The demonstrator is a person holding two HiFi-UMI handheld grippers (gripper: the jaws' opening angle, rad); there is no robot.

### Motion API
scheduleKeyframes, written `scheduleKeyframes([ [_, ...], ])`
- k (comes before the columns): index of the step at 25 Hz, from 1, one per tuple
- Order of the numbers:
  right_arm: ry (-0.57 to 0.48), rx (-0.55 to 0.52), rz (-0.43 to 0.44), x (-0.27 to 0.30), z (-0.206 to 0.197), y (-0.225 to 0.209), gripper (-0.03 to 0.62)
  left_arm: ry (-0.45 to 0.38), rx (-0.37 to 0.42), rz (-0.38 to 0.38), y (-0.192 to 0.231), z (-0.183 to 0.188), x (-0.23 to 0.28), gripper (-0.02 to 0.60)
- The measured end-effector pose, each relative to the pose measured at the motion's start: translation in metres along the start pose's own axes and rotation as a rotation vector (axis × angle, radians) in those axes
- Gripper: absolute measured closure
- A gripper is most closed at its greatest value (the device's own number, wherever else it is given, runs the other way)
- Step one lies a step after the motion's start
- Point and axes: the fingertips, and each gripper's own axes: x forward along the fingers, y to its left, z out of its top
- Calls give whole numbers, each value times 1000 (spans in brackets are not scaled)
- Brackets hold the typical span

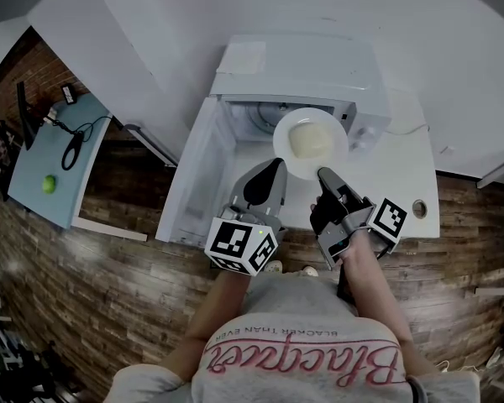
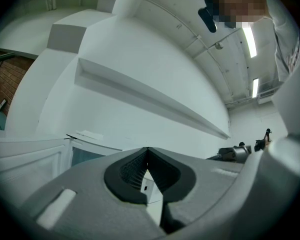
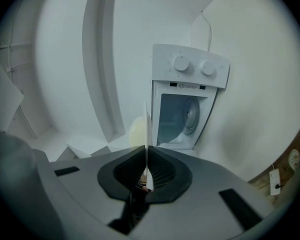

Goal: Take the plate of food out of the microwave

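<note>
White microwave [image 1: 286, 74] on the table [image 1: 407, 170]. Its door [image 1: 197, 170] is swung fully open toward 9 o'clock, which leaves the cavity mouth free for pulling straight out.

My left gripper [image 1: 275, 168] has its jaws closed tip to tip and holds nothing. In its own view [image 2: 148, 153] only a sliver of white shows below the meeting tips. It hovers just beside the plate's 7 o'clock edge, and I can't tell if it touches. Judged: it is parked there as standby support, clear of the exit path.

The plate [image 1: 283, 145] sits at the cavity mouth, most of it already out in front of the opening. I can't tell whether its 12 o'clock rim is inside. It looks level, with the pale food [image 1: 311, 141] centred on it.

My right gripper [image 1: 323, 175] is clamped on the plate's rim at 6 o'clock. In its own view [image 3: 146, 156] the rim [image 3: 146, 126] runs edge-on as a thin line between the pads. The rim is the only part reachable from the front, hence the pinch there, and I hold the gripper level so the food stays put.

Judged: a single-point rim grip lets the far side sag, so withdraw slowly.
</note>
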Motion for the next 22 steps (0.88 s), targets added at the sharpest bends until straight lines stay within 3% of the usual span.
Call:
scheduleKeyframes([
  [22, 38, -17, 7, 14, 3, 2, 571, -35, 13, 12, 13, 7, 8, 577],
])
